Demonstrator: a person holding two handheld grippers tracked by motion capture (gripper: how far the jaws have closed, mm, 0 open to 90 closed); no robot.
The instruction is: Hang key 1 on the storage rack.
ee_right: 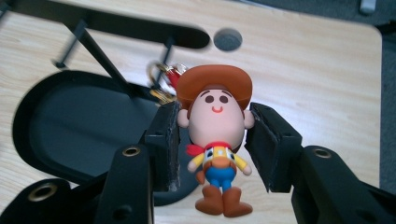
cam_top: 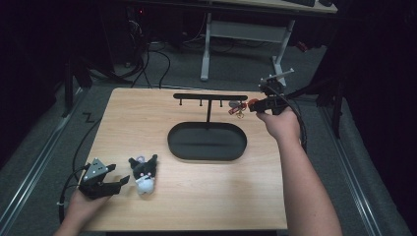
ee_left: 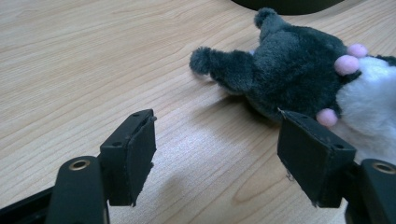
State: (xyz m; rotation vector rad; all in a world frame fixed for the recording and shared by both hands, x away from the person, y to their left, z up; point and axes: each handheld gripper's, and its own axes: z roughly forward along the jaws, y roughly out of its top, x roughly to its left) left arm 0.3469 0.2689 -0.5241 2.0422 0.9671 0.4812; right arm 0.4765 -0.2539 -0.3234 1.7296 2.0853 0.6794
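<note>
A cowboy figurine [ee_right: 215, 112] with a brown hat and a metal key ring [ee_right: 161, 74] hangs between the pads of my right gripper [ee_right: 212, 126], which is shut on its head. In the high view my right gripper [cam_top: 253, 104] holds the figurine [cam_top: 252, 103] just right of the black hook rack [cam_top: 210, 97], near its right end. The rack stands on a black oval tray [cam_top: 173, 143]. A black and white plush toy [cam_top: 143, 173] lies at the front left. My left gripper [cam_top: 118, 174] rests open beside it, and its jaws [ee_left: 215, 140] hold nothing, with the plush [ee_left: 294, 65] just beyond the right jaw.
The wooden table [cam_top: 236, 196] has bare room in front of the tray and along its left side. A round hole [ee_right: 228, 39] sits near the table's far edge. A white desk frame [cam_top: 206, 49] stands on the floor behind the table.
</note>
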